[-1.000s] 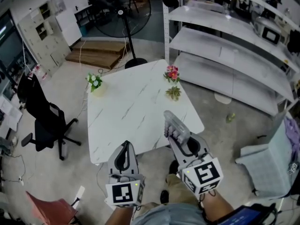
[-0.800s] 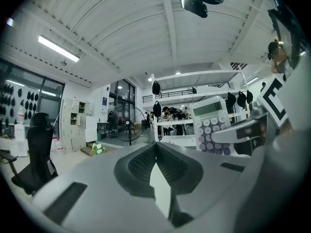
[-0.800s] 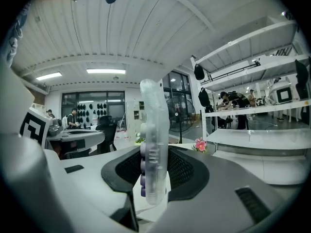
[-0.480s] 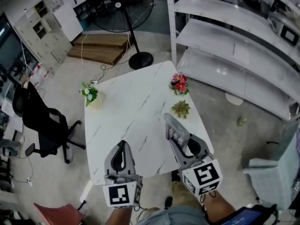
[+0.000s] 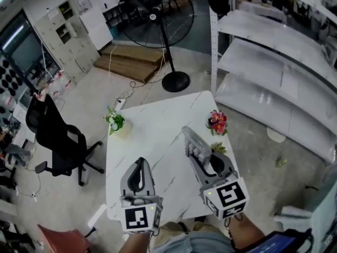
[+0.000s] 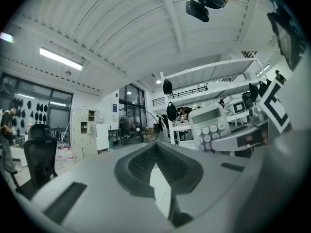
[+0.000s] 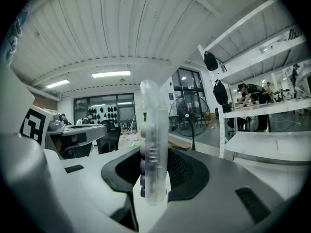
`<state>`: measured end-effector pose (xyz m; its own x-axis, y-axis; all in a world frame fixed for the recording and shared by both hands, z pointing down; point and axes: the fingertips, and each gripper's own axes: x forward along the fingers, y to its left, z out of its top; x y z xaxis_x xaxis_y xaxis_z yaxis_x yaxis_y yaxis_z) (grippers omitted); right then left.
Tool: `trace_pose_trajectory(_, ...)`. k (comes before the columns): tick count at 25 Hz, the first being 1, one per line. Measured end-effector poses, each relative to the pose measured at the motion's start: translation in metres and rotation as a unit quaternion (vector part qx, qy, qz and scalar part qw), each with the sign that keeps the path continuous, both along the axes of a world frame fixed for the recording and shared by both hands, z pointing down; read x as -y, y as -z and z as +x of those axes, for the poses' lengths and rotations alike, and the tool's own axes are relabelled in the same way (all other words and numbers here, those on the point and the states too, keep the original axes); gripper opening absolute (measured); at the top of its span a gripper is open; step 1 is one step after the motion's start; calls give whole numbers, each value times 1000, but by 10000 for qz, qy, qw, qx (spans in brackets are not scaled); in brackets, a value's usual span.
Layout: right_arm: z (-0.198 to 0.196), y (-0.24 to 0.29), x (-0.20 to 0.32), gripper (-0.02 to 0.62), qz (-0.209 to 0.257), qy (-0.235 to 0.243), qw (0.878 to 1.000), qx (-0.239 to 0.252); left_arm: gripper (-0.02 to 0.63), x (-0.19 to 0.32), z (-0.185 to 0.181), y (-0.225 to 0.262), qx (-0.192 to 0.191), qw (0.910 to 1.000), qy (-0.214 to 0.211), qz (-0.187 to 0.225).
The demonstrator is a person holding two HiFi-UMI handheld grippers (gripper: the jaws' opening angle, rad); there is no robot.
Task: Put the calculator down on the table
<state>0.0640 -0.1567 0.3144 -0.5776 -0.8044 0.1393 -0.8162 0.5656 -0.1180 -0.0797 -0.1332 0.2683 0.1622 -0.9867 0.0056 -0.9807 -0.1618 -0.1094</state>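
Calculator upright in right tool

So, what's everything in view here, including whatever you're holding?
table: one, white marble, centre
calculator: one, pale grey, held over table
white-flower plant: one, white, table's left edge
red-flower plant: one, red, table's right edge
succulent: one, green, beside red-flower plant
office chair: one, black, left of table
pedestal fan: one, black, beyond table
shelving: one, white, right
wooden platform: one, brown, near fan
left gripper: one, grey, shut, empty
right gripper: one, grey, shut on calculator
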Motion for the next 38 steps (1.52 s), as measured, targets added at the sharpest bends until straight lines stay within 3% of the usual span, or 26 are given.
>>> trace_pose_trajectory(5, -18, 8, 29, 147, 121, 231, 9997, -8, 8, 15, -17, -4, -49, 9997, 239, 26)
trace_pose_trajectory(13, -44, -14, 58, 147, -75, 311, 9993, -174, 8, 42, -44, -21, -173, 9992, 338, -79)
trace_pose_trajectory(26, -68, -113, 74, 149, -1124, 293, 9916, -578, 8, 71, -63, -84, -368, 9963, 196, -753)
trace_pose_trajectory(38, -79, -196, 63, 147, -2091, 288, 9745, -760, 8, 86, -76, -134, -524, 9899, 145, -1307)
